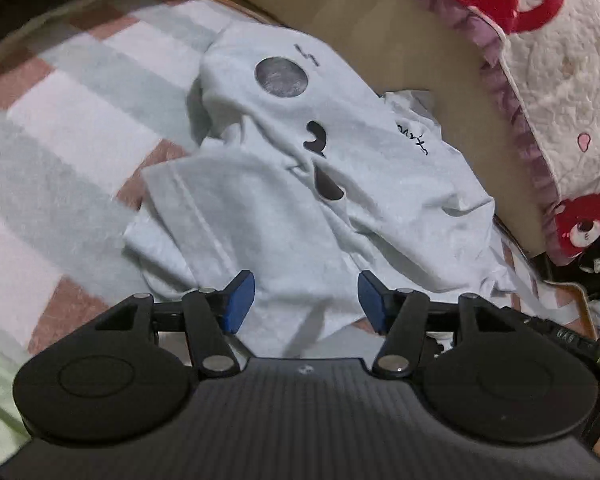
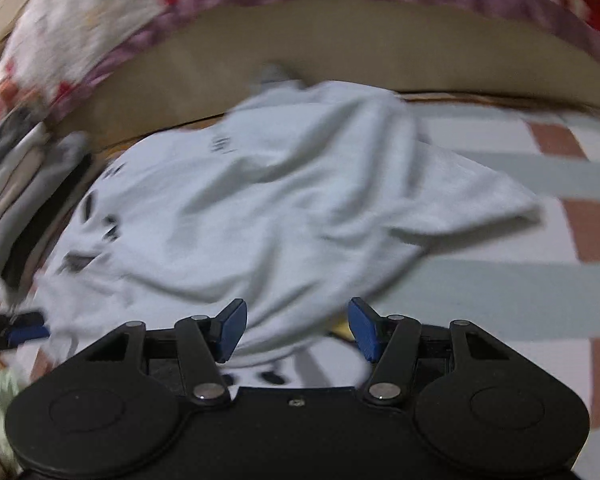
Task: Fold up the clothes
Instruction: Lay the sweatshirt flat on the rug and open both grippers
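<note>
- The left gripper [image 1: 306,300] is hovering with fingers spread, pinching nothing, over the white T-shirt [image 1: 300,184] lying rumpled on the checked blanket [image 1: 72,128].
- The right gripper [image 2: 298,330] is likewise spread and empty; only its view is showing stacked clothes [image 2: 16,184] at far left.

One white T-shirt [image 1: 284,184] lies crumpled on one checked blanket [image 1: 60,128]; one bear-print quilt [image 1: 560,60] alongside; two grippers, four blue fingers [image 1: 240,300] in all.

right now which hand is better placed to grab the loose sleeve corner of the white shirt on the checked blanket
Probably the right. Its open tongs hang over the shirt hem, with the sleeve corner just up to their right. The left tongs sit over the hem by the other sleeve.
</note>
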A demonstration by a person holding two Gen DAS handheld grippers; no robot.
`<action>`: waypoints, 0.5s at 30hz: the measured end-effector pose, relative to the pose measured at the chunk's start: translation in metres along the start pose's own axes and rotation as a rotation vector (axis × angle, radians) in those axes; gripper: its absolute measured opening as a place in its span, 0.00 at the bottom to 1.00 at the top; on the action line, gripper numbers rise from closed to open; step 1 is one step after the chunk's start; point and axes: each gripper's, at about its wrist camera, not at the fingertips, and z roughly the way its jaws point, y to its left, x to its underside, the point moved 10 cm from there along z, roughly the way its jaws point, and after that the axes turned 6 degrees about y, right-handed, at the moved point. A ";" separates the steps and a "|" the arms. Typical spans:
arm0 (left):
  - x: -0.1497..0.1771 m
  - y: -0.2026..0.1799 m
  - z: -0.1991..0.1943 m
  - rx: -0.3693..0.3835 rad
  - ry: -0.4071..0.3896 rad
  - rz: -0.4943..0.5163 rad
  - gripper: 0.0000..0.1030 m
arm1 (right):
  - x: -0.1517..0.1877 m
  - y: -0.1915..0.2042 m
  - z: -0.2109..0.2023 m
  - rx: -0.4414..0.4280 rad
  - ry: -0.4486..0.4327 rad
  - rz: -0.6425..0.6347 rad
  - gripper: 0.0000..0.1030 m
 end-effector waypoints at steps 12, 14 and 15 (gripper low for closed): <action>0.000 0.020 0.015 -0.133 -0.009 -0.020 0.03 | -0.048 -0.110 0.008 -0.124 -0.020 0.363 0.61; 0.001 0.010 0.016 -0.142 0.001 0.049 0.03 | -0.055 -0.109 0.018 -0.175 0.003 0.365 0.61; -0.001 0.007 0.012 -0.159 -0.012 0.070 0.03 | -0.056 -0.110 0.025 -0.165 0.024 0.361 0.61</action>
